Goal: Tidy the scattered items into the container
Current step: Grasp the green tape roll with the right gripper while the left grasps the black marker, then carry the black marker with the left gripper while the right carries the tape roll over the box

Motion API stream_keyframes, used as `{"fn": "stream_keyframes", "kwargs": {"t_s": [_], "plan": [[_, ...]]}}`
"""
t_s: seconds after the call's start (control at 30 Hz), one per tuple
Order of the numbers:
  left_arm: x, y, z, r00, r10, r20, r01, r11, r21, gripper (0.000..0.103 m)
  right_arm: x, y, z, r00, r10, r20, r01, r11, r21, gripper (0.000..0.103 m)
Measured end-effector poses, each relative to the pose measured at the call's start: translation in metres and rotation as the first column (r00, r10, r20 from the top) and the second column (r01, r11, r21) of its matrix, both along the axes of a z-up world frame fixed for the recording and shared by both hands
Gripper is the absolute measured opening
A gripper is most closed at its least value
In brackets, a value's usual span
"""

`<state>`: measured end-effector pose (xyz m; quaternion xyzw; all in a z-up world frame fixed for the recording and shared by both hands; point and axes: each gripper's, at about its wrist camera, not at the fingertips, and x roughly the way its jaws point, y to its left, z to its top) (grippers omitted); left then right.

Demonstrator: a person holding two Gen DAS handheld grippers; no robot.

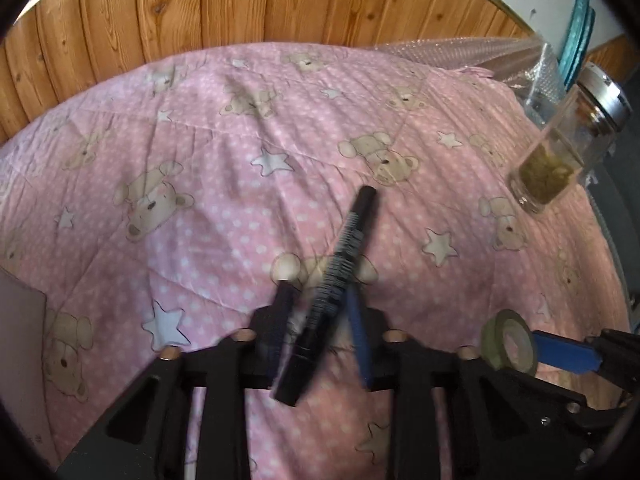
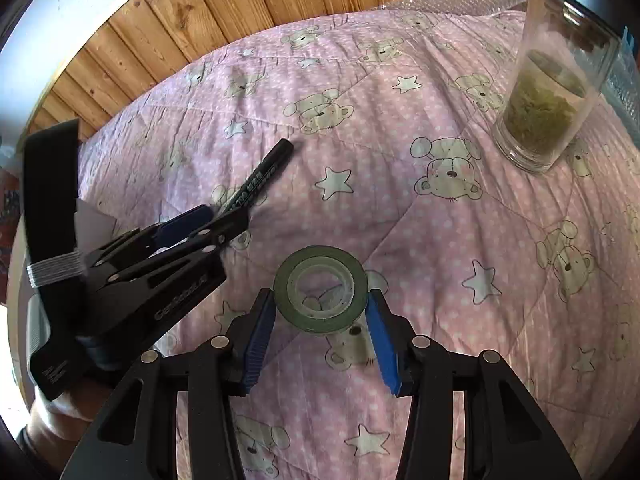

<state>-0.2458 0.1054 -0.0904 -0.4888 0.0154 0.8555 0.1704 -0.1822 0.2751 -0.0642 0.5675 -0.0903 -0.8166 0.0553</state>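
Note:
My left gripper (image 1: 320,304) is shut on a black marker (image 1: 332,292), which sticks forward and up between the fingers above the pink bear quilt (image 1: 200,160). The marker also shows in the right wrist view (image 2: 260,180), held by the left gripper (image 2: 224,216). My right gripper (image 2: 320,312) is shut on a dark green tape roll (image 2: 320,288), held by its sides above the quilt (image 2: 440,240). The roll also shows in the left wrist view (image 1: 510,344). A glass jar (image 2: 548,100) with green dried matter stands at the right.
The jar also shows in the left wrist view (image 1: 568,140), with a metal lid. A wooden plank wall (image 1: 240,0) runs behind the bed. Bubble wrap (image 1: 480,52) lies at the far right edge. A pale flat panel (image 1: 20,320) sits at the left.

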Motion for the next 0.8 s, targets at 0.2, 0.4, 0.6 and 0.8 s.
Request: {"fn": "stream_keyframes", "kwargs": {"t_s": [0.2, 0.4, 0.6, 0.8], "plan": [[0.012, -0.018, 0.004, 0.999, 0.042, 0.009, -0.042, 0.999, 0.017, 0.013, -0.002, -0.003, 0.0, 1.0, 0.009, -0.003, -0.009, 1.0, -0.025, 0.048], [0.039, -0.029, 0.037, 0.998, 0.06, -0.017, -0.06, 0.998, 0.012, 0.013, 0.008, -0.007, 0.01, 1.0, 0.003, -0.01, -0.004, 0.997, -0.082, 0.048], [0.077, -0.041, 0.074, 0.996, 0.07, -0.052, -0.069, 0.997, 0.013, 0.013, 0.02, -0.016, 0.027, 0.999, 0.01, -0.053, -0.017, 0.99, -0.137, 0.048], [0.109, -0.053, 0.091, 0.995, 0.077, -0.064, -0.077, 0.997, 0.007, 0.013, 0.039, -0.03, 0.029, 0.997, 0.026, -0.068, -0.037, 0.986, -0.161, 0.048]]}}
